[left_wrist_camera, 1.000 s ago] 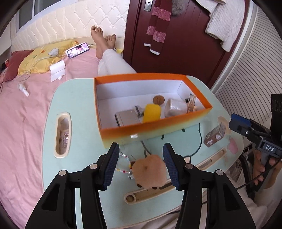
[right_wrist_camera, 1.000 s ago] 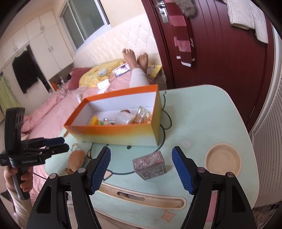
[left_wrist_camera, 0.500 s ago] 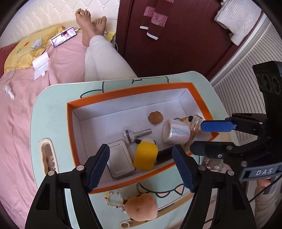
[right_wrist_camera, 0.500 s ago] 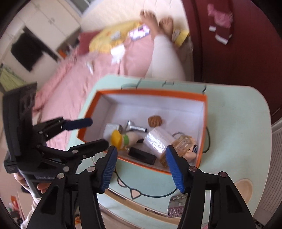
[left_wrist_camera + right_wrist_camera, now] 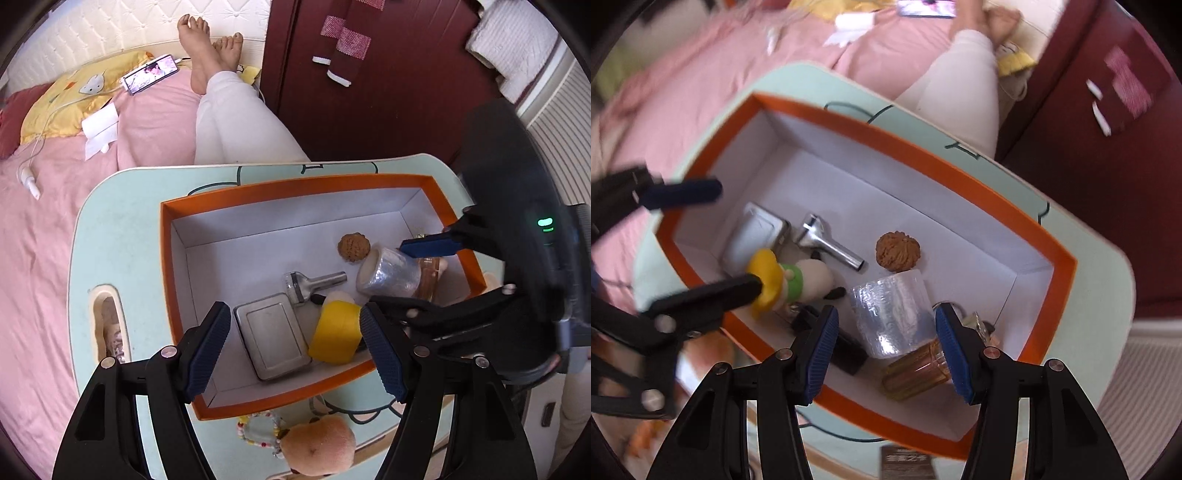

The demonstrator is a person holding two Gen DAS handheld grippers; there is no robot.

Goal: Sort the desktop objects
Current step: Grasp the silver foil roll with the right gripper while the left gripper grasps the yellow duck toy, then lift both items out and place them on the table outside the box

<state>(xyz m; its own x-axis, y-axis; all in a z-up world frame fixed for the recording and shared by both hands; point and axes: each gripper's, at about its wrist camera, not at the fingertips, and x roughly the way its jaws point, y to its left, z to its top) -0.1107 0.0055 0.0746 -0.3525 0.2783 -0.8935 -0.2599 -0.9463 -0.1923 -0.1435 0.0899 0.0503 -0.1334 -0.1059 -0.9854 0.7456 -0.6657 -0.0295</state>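
Observation:
An orange box [image 5: 177, 258] with a white inside stands on the mint-green table [image 5: 122, 229]. In it lie a silver tin [image 5: 271, 339], a yellow-hatted toy [image 5: 336, 332], a metal tool [image 5: 314, 284], a walnut [image 5: 354, 246], a clear tape roll [image 5: 391, 275] and an amber bottle [image 5: 916, 373]. My left gripper [image 5: 295, 350] is open and empty above the tin and the toy. My right gripper [image 5: 886, 350] is open and empty above the tape roll [image 5: 892, 317]. A plush peach [image 5: 317, 448] with a bead chain [image 5: 258, 428] lies in front of the box.
A small dark carton [image 5: 908, 465] lies on the table outside the box's near wall. The table has a slot [image 5: 109, 325] at its left. A person's legs [image 5: 236, 122] rest on the pink bed [image 5: 44, 221] behind; a dark red door [image 5: 369, 74] stands at the right.
Both grippers have risen from the table's front and moved forward over the box, now looking down into it. The plush peach and the small carton stay on the table.

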